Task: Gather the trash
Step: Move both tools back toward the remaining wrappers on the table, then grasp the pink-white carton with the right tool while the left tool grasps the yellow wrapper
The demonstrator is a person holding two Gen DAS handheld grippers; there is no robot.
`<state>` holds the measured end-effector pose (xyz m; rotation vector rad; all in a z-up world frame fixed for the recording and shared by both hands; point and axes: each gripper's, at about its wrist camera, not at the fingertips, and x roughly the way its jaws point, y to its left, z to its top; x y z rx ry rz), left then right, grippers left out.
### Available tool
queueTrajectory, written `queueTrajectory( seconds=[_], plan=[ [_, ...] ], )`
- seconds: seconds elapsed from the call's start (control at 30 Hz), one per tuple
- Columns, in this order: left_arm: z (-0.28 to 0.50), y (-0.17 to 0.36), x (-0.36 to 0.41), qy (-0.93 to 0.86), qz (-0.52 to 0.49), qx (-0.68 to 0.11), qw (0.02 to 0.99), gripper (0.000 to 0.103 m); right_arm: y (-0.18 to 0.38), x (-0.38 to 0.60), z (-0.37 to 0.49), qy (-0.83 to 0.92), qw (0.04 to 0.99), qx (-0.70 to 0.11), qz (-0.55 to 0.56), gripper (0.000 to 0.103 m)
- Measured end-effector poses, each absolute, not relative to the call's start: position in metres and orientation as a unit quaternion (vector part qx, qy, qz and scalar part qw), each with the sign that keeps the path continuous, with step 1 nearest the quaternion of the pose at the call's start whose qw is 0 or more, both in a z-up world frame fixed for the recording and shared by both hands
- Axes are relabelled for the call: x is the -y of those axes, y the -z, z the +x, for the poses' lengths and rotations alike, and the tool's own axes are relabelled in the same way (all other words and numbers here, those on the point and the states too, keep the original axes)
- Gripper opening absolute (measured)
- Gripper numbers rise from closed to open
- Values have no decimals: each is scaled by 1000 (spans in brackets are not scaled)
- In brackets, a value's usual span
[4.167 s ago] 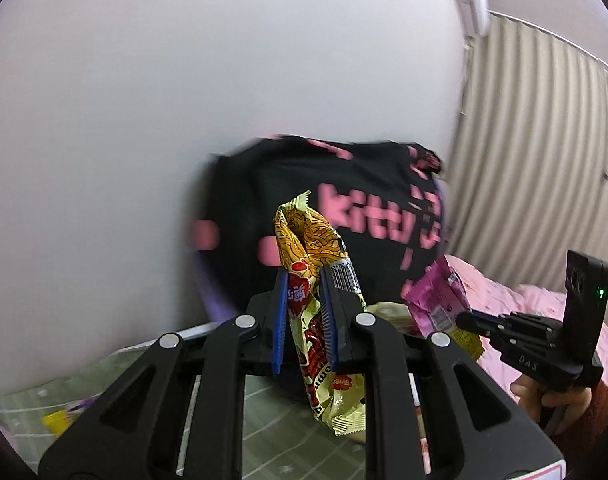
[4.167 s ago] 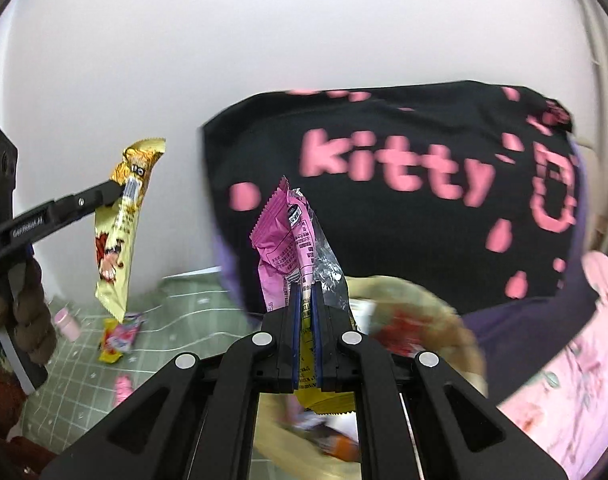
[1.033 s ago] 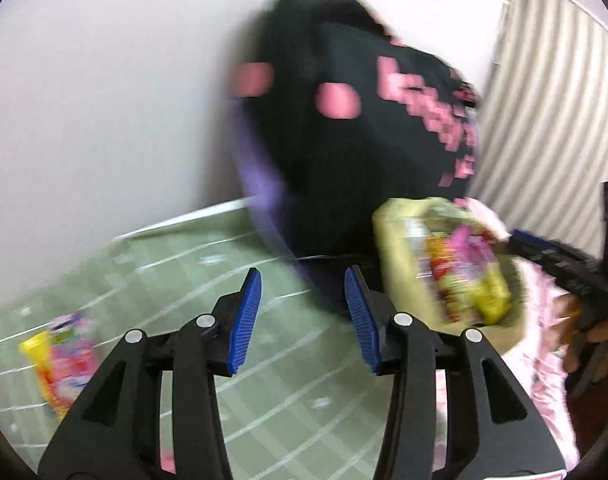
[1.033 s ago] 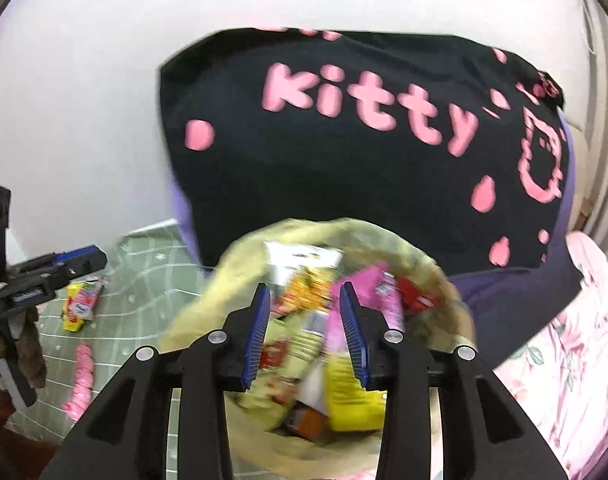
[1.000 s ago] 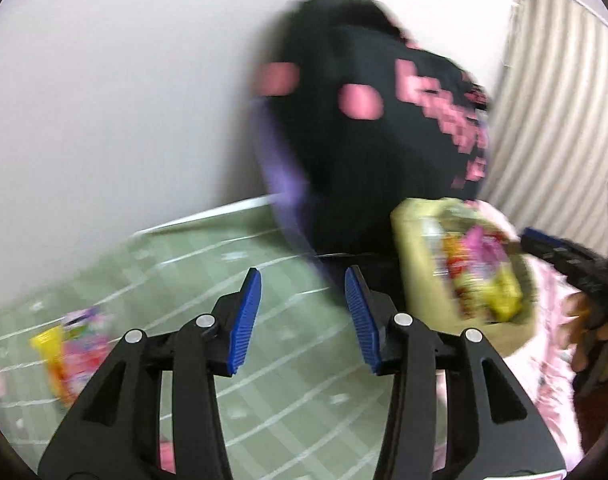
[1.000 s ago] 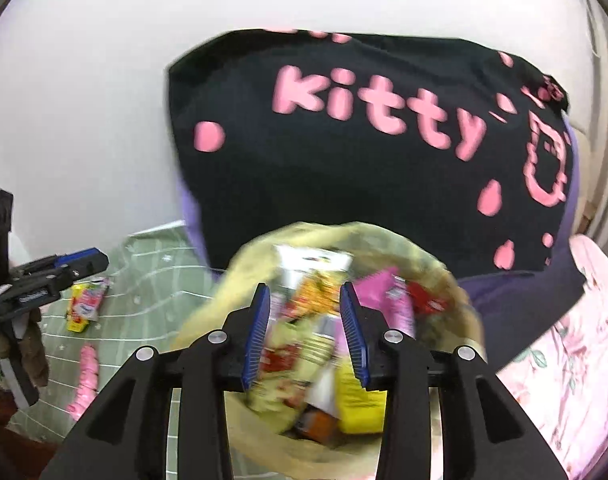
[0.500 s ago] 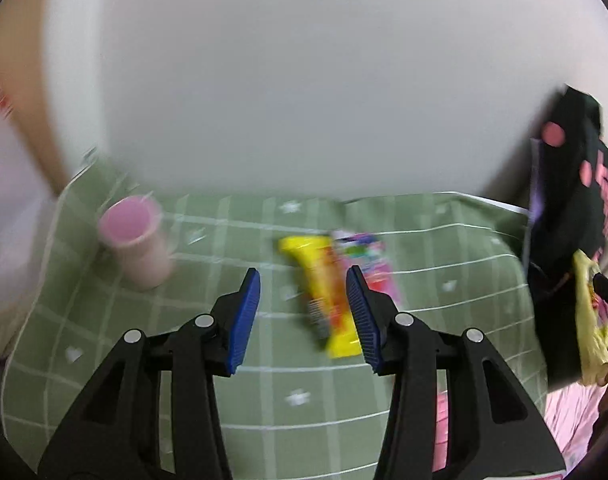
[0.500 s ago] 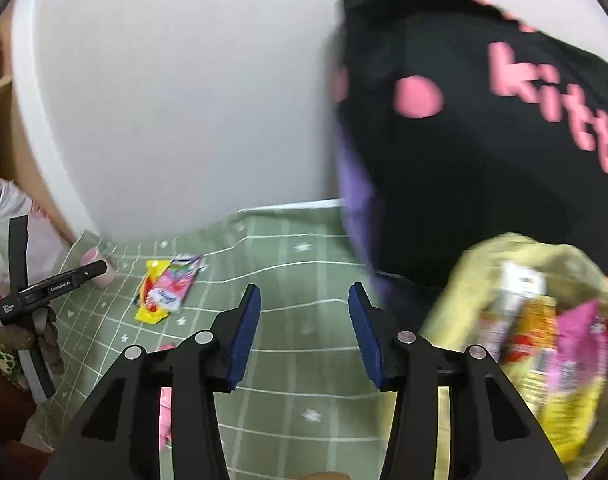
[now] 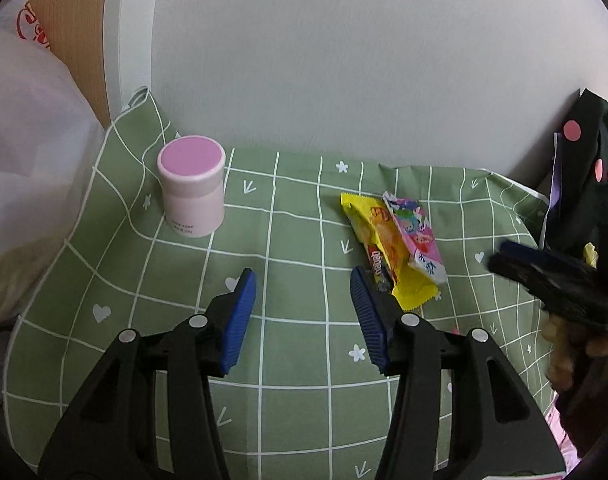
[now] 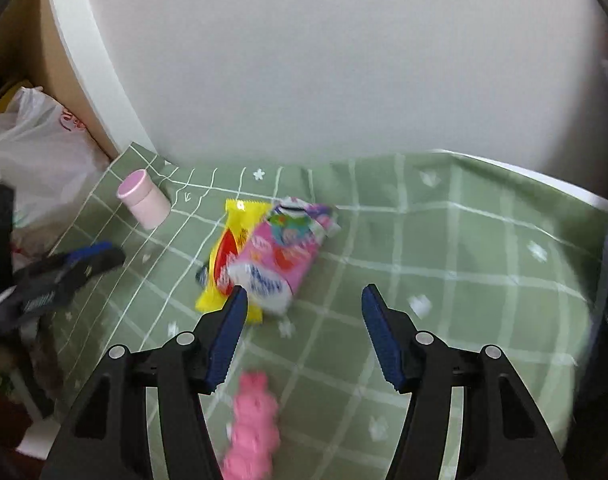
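Observation:
A yellow snack wrapper (image 9: 380, 240) lies on the green checked cloth (image 9: 288, 360), with a pink wrapper (image 9: 416, 232) lying over its right side. Both show in the right wrist view, the yellow wrapper (image 10: 228, 256) under the pink wrapper (image 10: 280, 256). My left gripper (image 9: 304, 312) is open and empty, above the cloth just left of the wrappers. My right gripper (image 10: 304, 328) is open and empty, hovering just right of the wrappers. A pink bumpy object (image 10: 252, 428) lies between the right fingers, near the camera.
A pink-lidded white jar (image 9: 192, 192) stands at the cloth's back left. A white plastic bag (image 9: 28, 152) sits left of it. A black bag with pink dots (image 9: 584, 184) is at the right edge. A white wall is behind the cloth.
Both grippers have let go of their wrappers into the trash bag and swung left from it. They are now lower and closer over the cloth, near the two wrappers.

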<state>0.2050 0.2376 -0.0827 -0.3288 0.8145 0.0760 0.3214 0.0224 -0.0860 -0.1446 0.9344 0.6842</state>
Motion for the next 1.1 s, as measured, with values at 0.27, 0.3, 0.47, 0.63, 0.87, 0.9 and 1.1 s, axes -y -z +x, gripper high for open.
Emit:
queueTrajectory(
  seconds=[0.27, 0.3, 0.47, 0.63, 0.87, 0.9, 1.1],
  plan=[
    [206, 93, -239, -18, -178, -411, 894, 47, 139, -61, 379, -337, 802, -493, -10, 36],
    [207, 95, -239, -14, -182, -413, 892, 47, 142, -63, 380, -343, 797, -498, -5, 28],
    [214, 102, -235, 4, -198, -427, 882, 47, 136, -54, 368, -347, 800, -490, -4, 7],
    [228, 106, -222, 64, -221, -442, 867, 58, 109, -19, 344, -332, 823, -460, -9, 6],
    [257, 107, -187, 68, -200, -450, 867, 58, 94, 42, 309, -283, 844, -454, -12, 6],
    [262, 106, -181, 59, -184, -448, 873, 58, 95, 52, 304, -276, 845, -457, -5, 6],
    [290, 122, -173, 8, -175, -482, 859, 36, 97, 94, 283, -240, 852, -465, 29, 6]
  ],
)
